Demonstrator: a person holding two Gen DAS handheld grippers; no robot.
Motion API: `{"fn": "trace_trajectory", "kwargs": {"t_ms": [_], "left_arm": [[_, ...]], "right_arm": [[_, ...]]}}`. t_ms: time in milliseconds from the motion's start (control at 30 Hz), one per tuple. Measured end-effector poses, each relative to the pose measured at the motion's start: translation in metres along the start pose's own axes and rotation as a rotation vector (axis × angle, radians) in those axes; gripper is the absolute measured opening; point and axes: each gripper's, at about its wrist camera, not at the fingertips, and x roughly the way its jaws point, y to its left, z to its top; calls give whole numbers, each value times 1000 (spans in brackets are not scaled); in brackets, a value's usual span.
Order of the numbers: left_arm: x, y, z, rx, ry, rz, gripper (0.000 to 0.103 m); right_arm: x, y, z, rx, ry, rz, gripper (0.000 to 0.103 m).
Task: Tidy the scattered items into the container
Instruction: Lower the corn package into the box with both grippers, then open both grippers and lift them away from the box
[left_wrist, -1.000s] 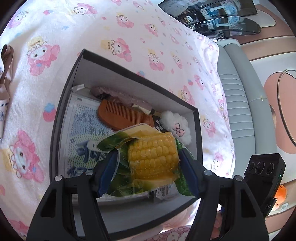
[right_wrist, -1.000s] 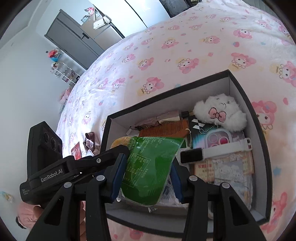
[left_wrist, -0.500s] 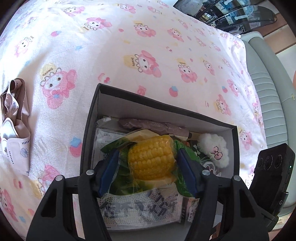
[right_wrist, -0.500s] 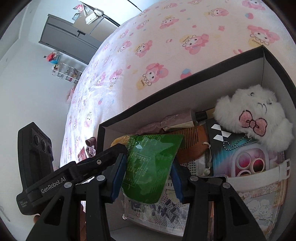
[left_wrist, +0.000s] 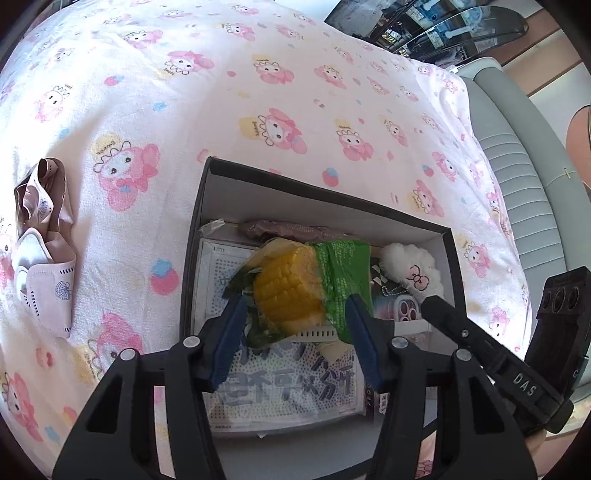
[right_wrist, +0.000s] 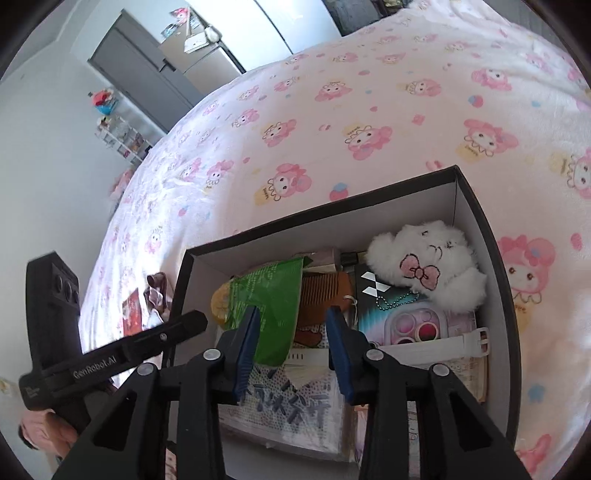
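Note:
A black box (left_wrist: 325, 188) with white inside walls sits on the pink-print bed. A packaged corn cob (left_wrist: 291, 288) in a green wrapper lies inside on other items; it also shows in the right wrist view (right_wrist: 266, 310). My left gripper (left_wrist: 295, 343) is open, its blue pads apart on either side of the cob's near end, not pressing it. My right gripper (right_wrist: 293, 349) is open above the box (right_wrist: 332, 218), the wrapper lying by its left pad. The box also holds a white plush (right_wrist: 424, 266), a comb (right_wrist: 325, 295) and a printed pack (left_wrist: 284, 387).
A crumpled pink face mask (left_wrist: 44, 240) lies on the bedspread left of the box. A red packet (right_wrist: 131, 310) and a small brown item (right_wrist: 157, 291) lie beyond the box's left side. A grey padded bed edge (left_wrist: 517, 166) runs along the right.
Both grippers have opened and let go of the corn packet, which now rests in the box. Both have drawn back a little from it.

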Motion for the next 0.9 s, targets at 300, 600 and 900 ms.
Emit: {"fn": "trace_trajectory", "kwargs": {"t_ms": [300, 600, 900], "left_arm": [[37, -22, -1, 75, 99, 115, 43], [35, -10, 2, 53, 66, 60, 39], [-59, -38, -8, 182, -212, 128, 84]], "right_arm": [[19, 11, -9, -52, 57, -95, 33], [11, 14, -19, -78, 22, -232, 33], [-41, 53, -21, -114, -85, -316, 52]]}}
